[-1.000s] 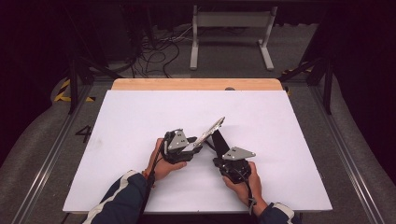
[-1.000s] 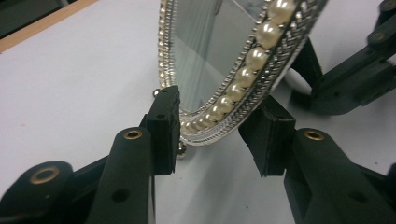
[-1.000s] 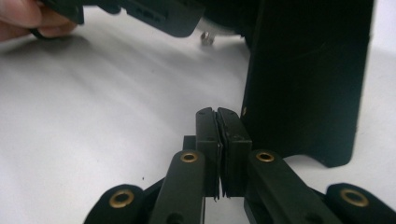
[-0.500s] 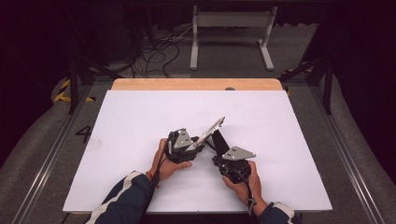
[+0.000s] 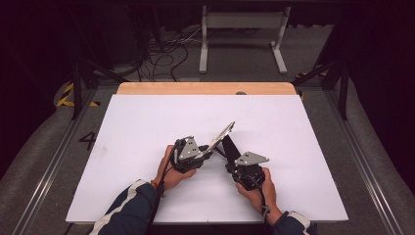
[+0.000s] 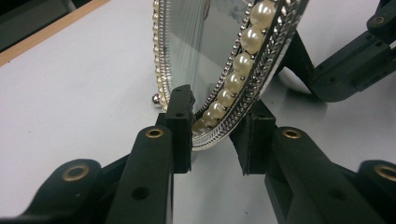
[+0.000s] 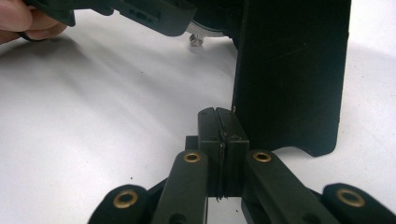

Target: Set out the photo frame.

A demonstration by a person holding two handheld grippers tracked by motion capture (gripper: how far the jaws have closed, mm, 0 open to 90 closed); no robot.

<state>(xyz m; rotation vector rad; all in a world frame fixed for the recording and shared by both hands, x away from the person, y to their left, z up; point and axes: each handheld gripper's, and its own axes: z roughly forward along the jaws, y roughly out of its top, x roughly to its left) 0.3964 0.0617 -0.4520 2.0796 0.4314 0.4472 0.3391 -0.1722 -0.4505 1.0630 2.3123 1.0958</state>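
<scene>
Where the white table [image 5: 147, 147] is seen from the high view, a pearl-rimmed picture frame [image 5: 219, 138] is found near its middle, tilted up on a black stand [image 5: 229, 146], with both grippers drawn in close around it. Wide bare surface is left on every side, and the table's edges lie well apart from the frame (the far edge is bordered by a wooden strip [image 5: 205, 88]).

The left gripper [image 6: 212, 135] is set about the frame's lower rim [image 6: 233, 88]. Its jaws have just been closing with the rim between them; one pad is laid against the glass side and the other stands behind the beaded edge, though whether that far pad is pressed on the back cannot be told for certain, since it is hidden by the rim. A small metal foot [image 6: 156, 98] is seen on the table just beyond.

The right gripper [image 7: 218, 122] is clenched fully, pad against pad, with nothing held between. It is placed just beside the stand's black panel [image 7: 289, 74], whose lower edge rests on the table; contact between them cannot be confirmed.
</scene>
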